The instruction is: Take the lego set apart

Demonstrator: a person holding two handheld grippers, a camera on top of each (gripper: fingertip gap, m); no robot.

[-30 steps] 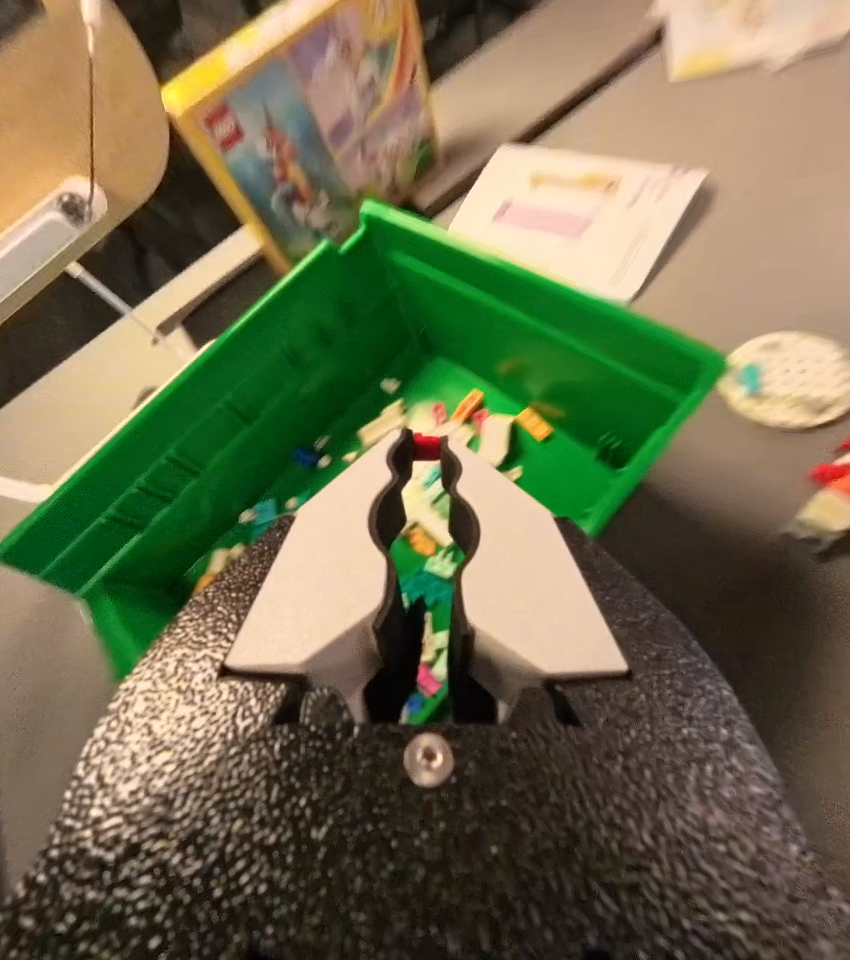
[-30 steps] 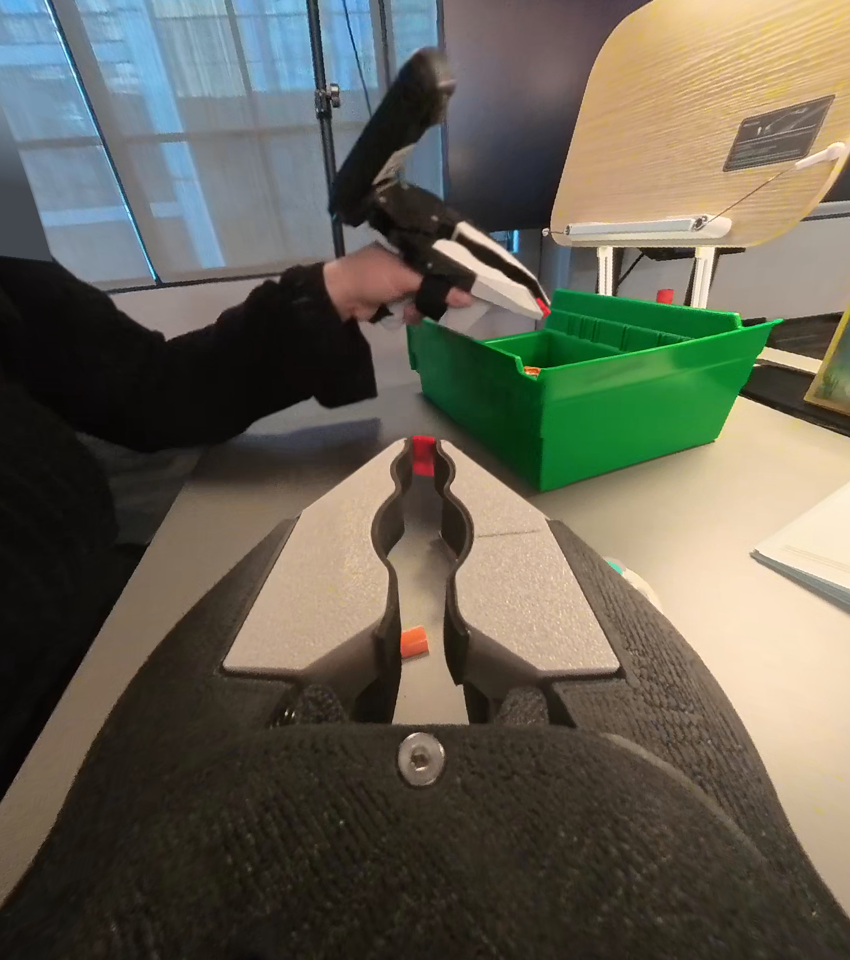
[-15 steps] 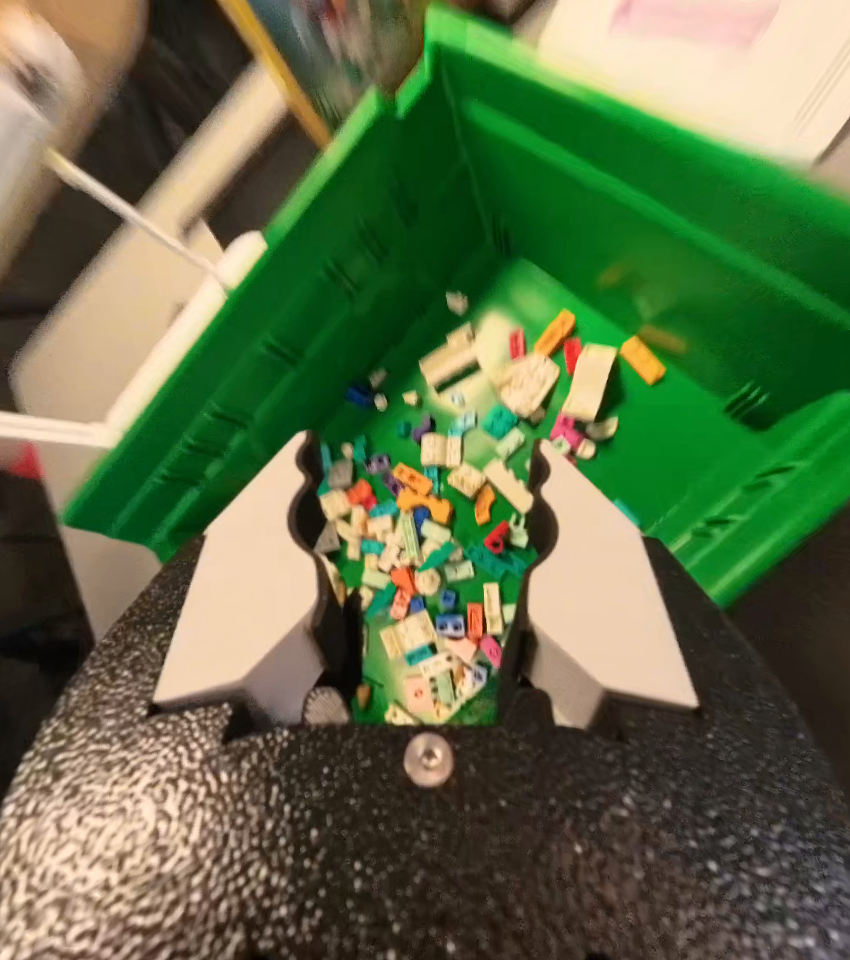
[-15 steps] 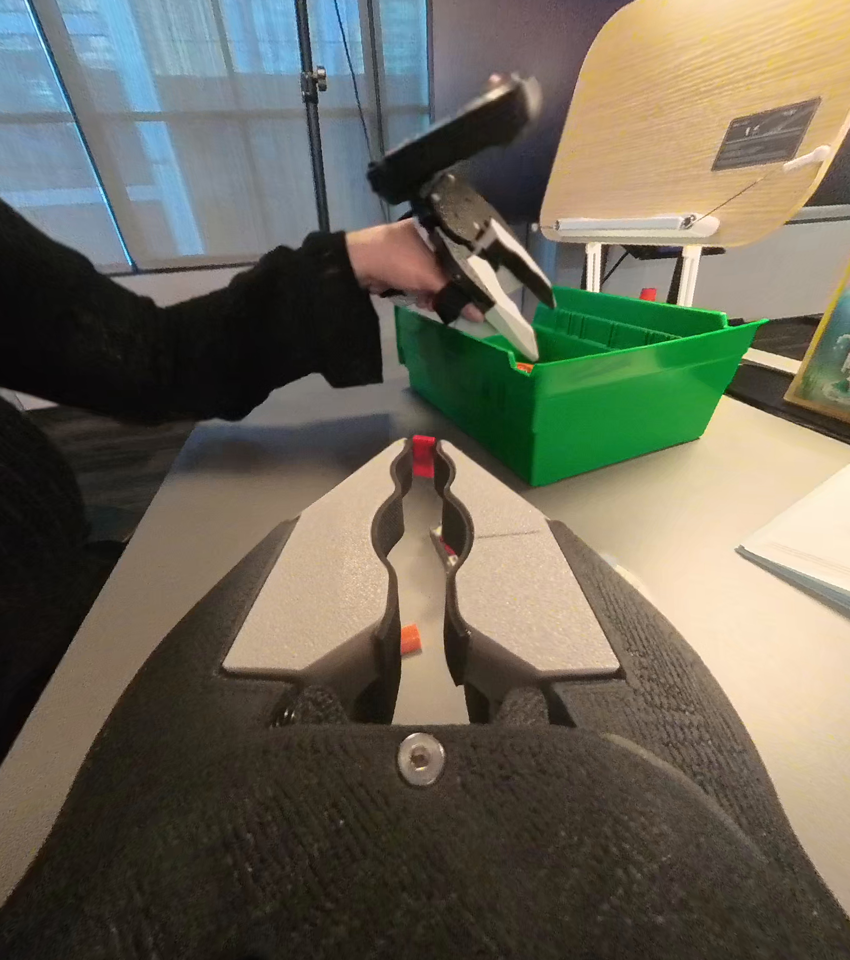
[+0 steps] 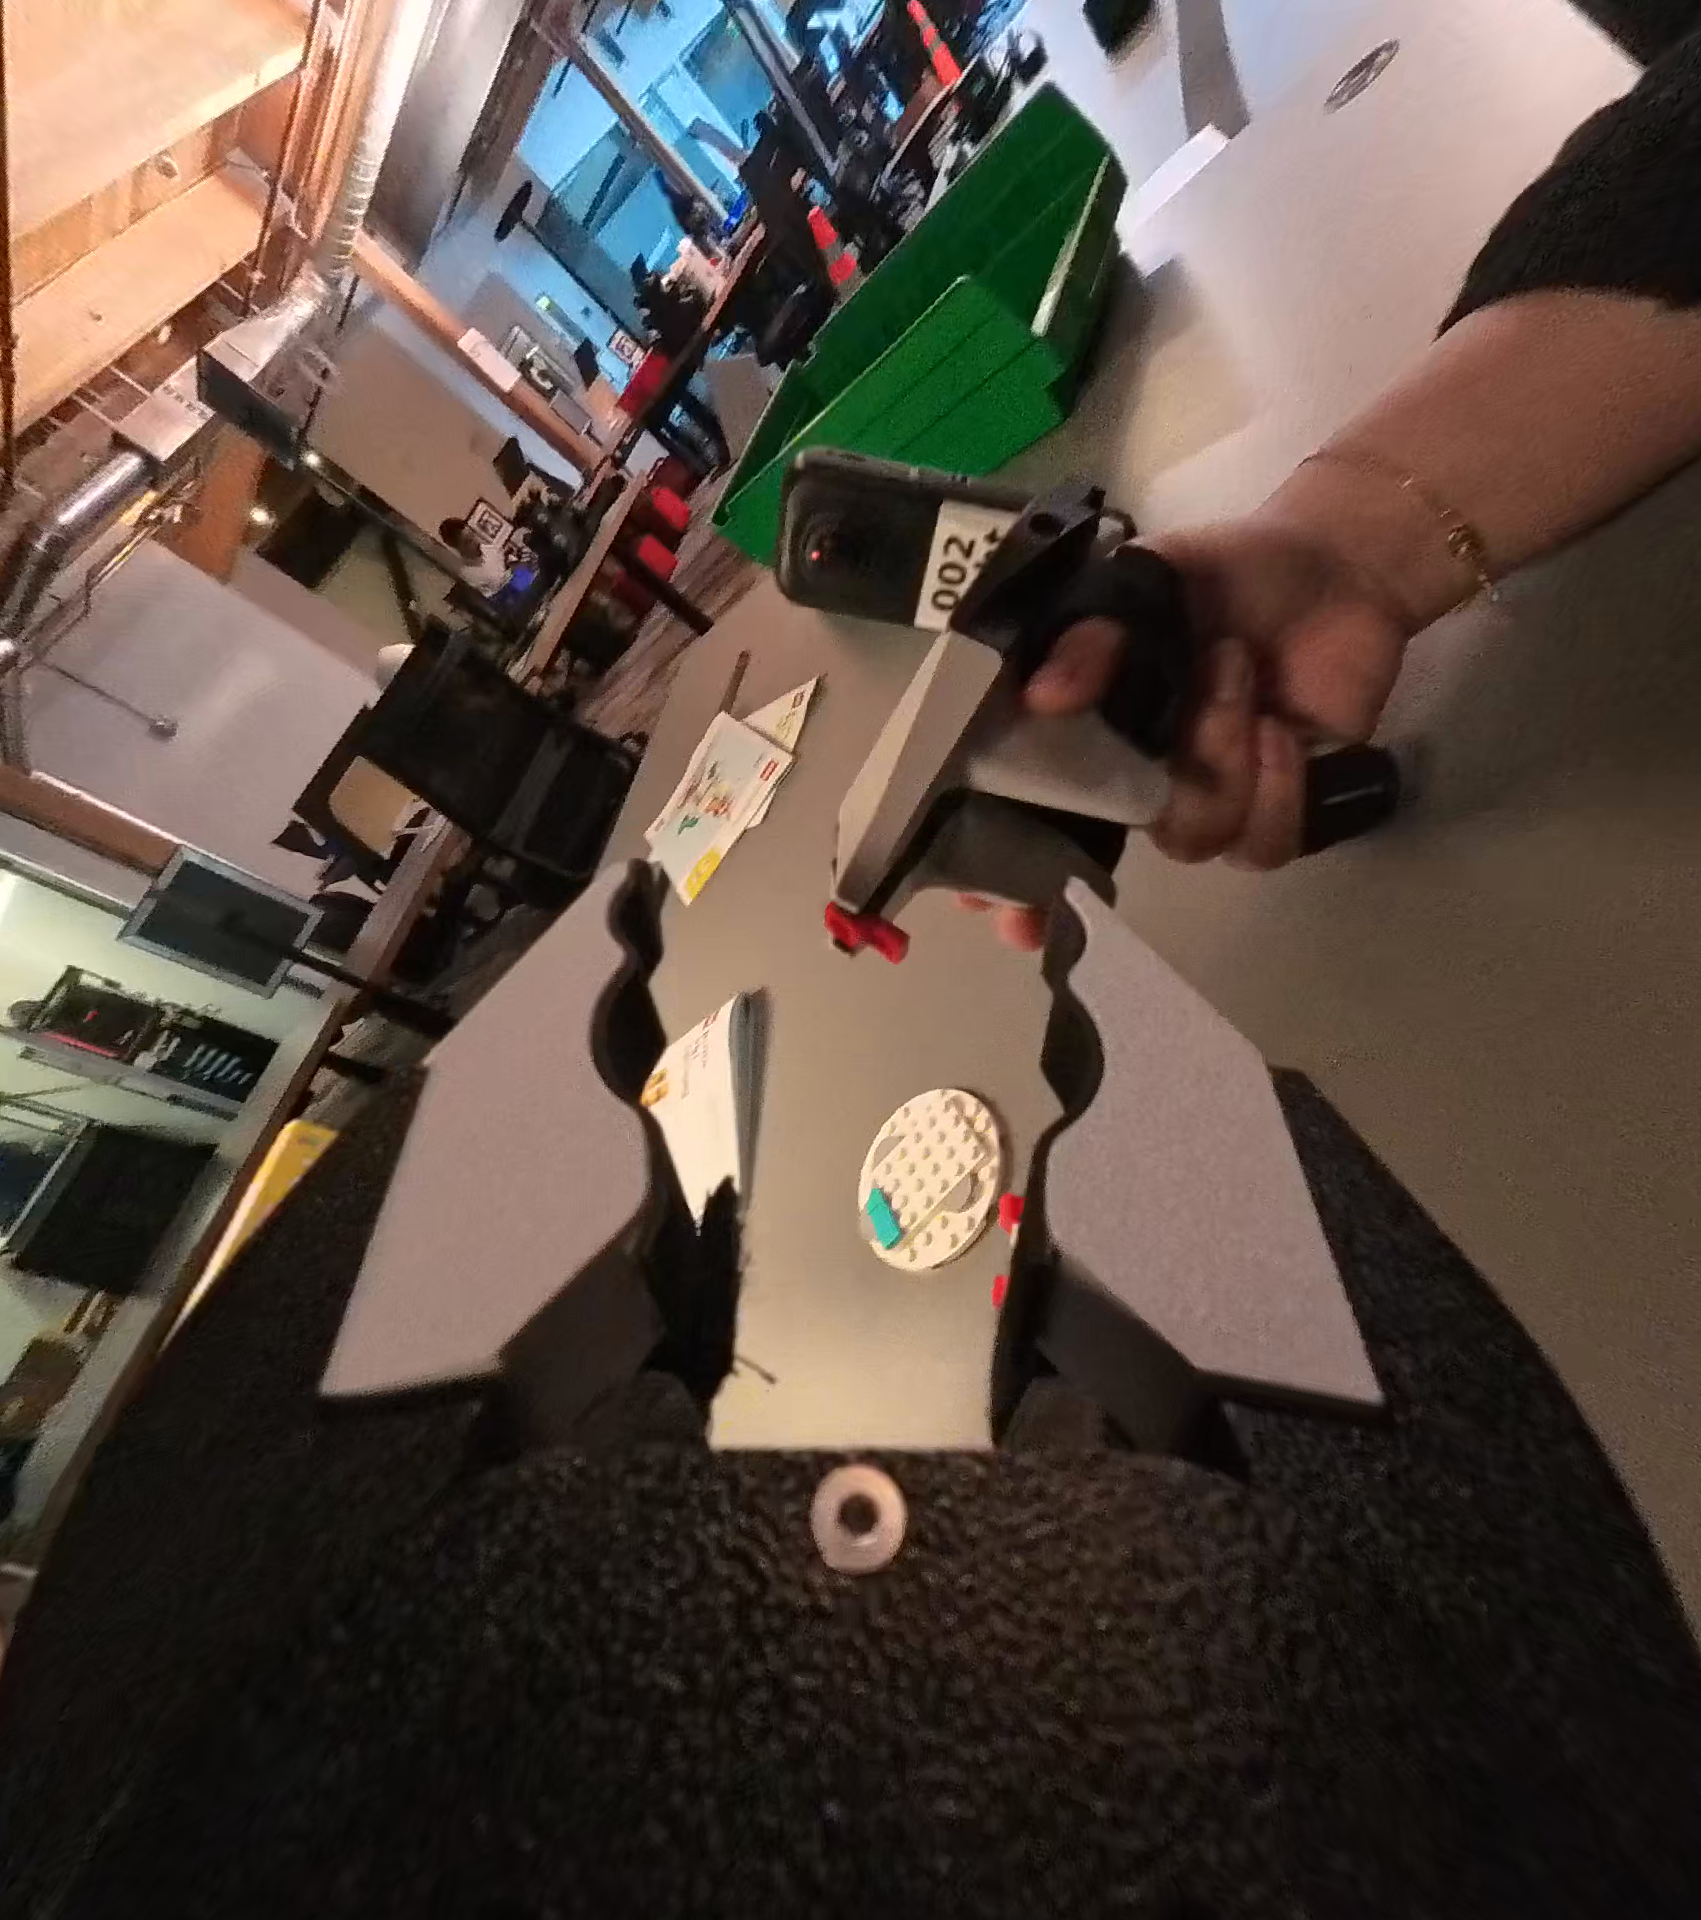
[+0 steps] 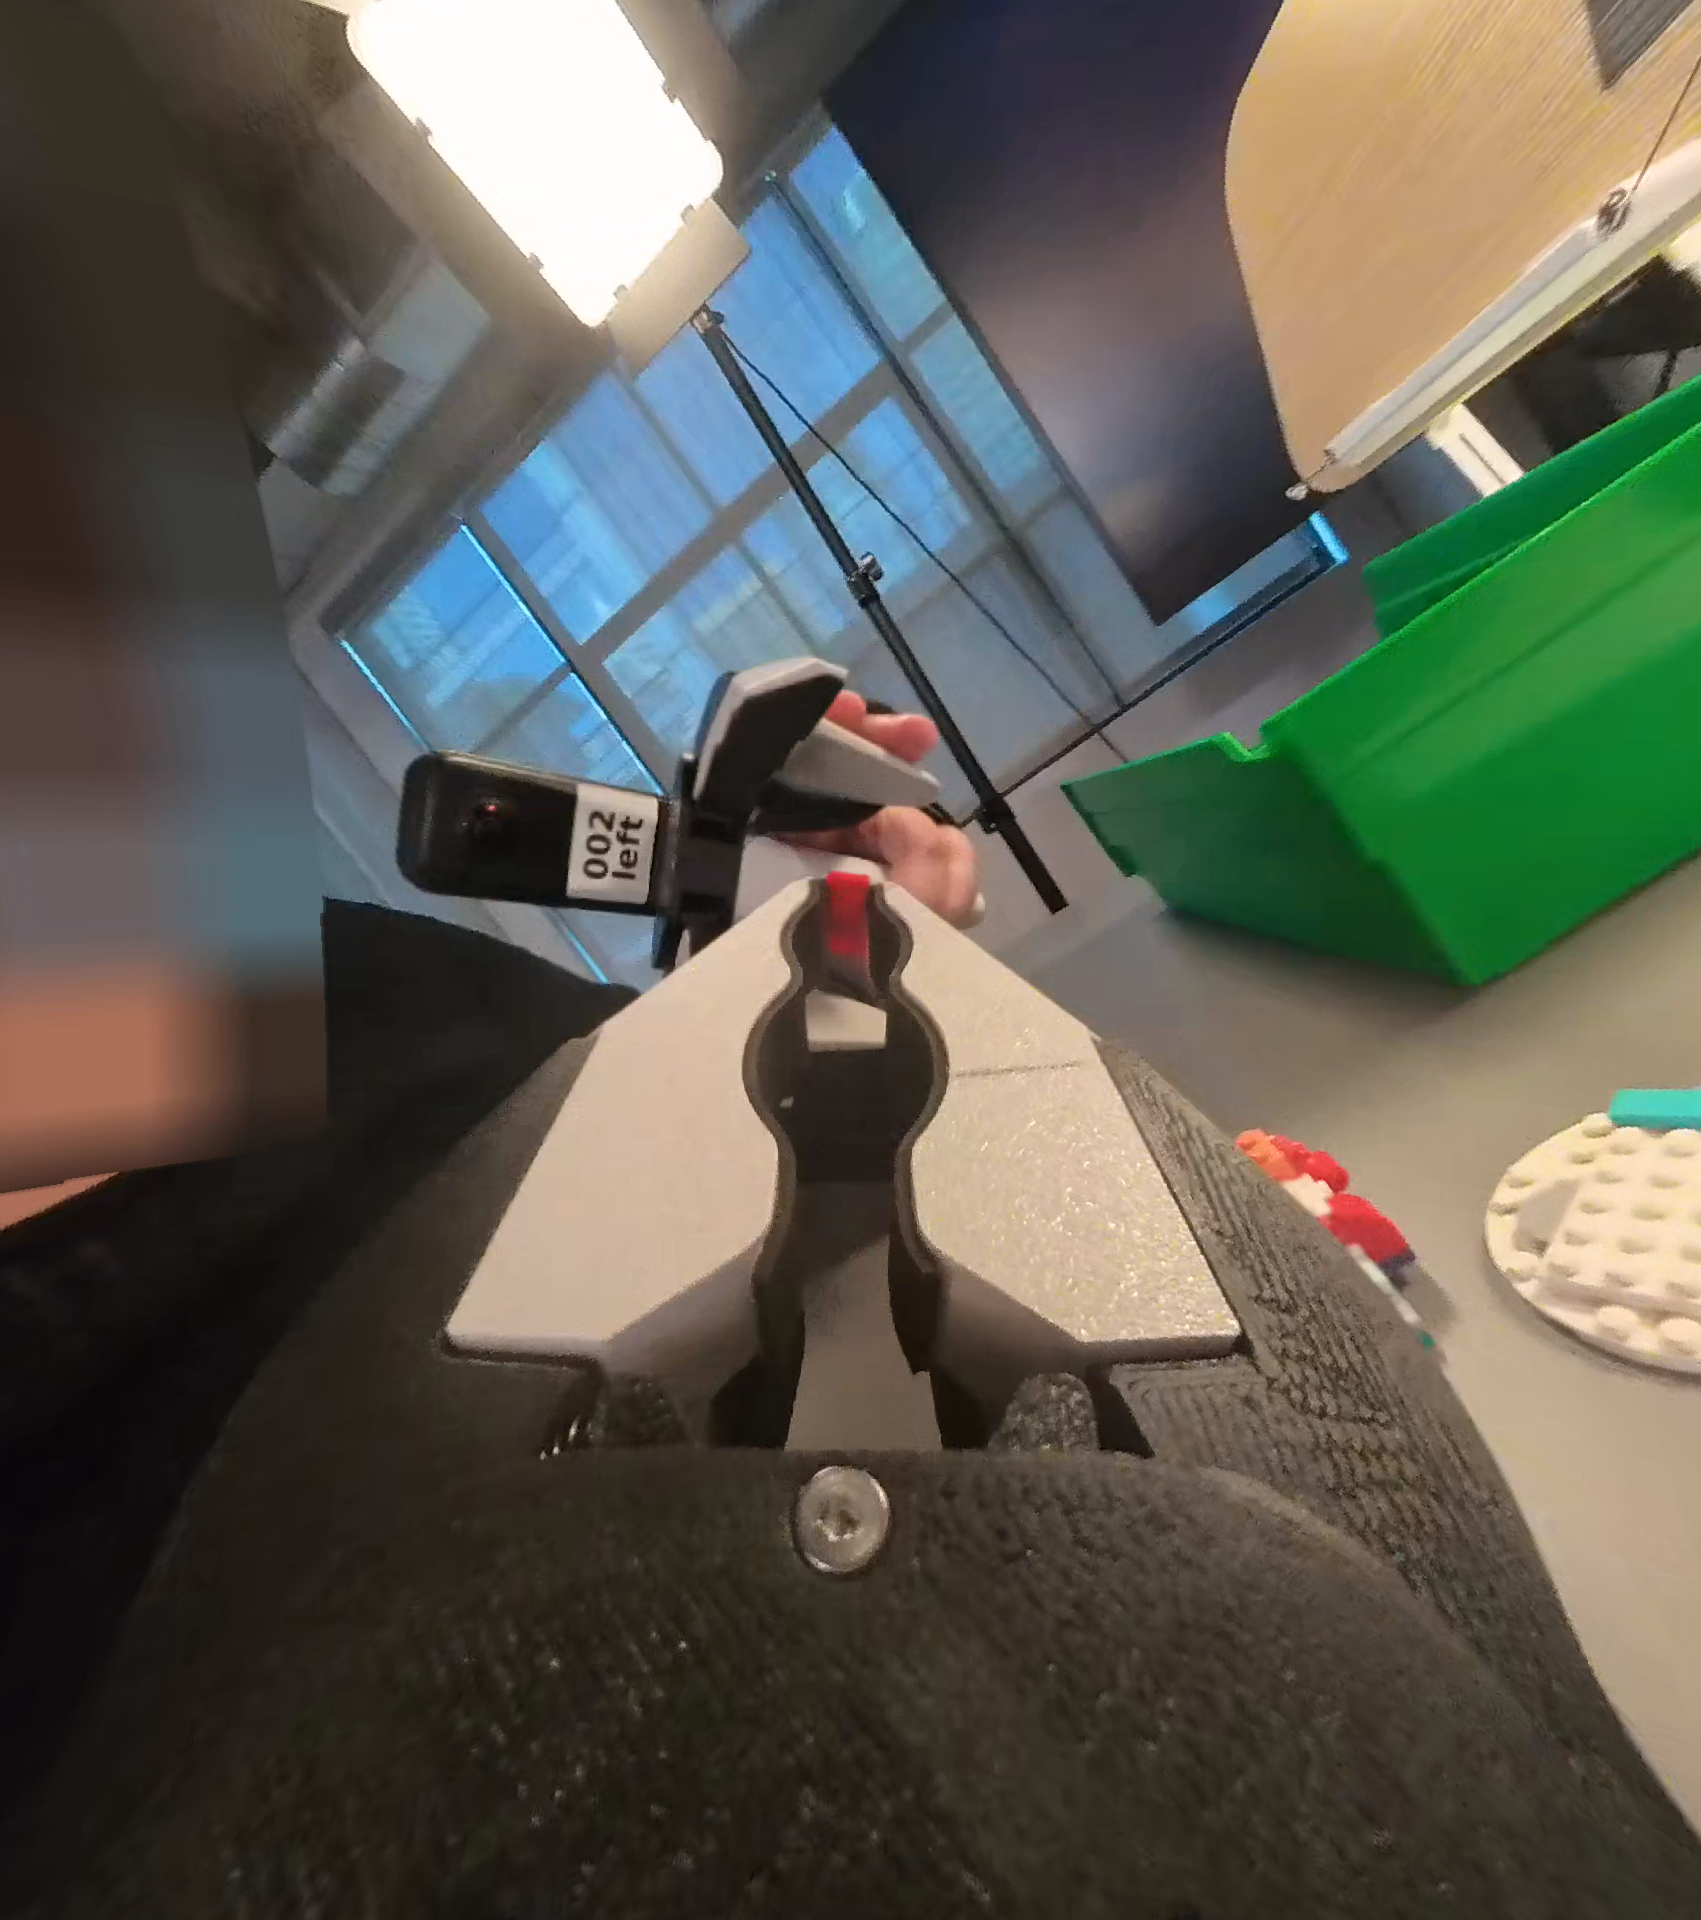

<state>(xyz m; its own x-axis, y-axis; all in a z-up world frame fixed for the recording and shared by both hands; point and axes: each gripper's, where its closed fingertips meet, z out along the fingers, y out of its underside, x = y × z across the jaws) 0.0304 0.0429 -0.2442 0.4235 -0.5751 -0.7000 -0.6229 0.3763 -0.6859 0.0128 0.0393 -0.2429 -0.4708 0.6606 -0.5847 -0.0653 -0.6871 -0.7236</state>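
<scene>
Here, the left tongs [image 5: 846, 914] gape wide, empty. The right tongs [image 6: 846, 914] pinch a small red brick [image 6: 847, 927]. Rightward on the surface [image 6: 1604, 1558] lies the round white studded plate [image 6: 1656, 1236]: light, rigid, best gripped at its rim.

White round studded plate [image 6: 1656, 1236] lies flat, teal tile on it; red-white brick cluster [image 6: 1345, 1210] beside.

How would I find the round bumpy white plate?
Look at the grey table, in front of the green bin. The round white studded plate lies flat there, beside a small red-and-white brick clump. Only it is a disc, with one teal tile on top.
</scene>
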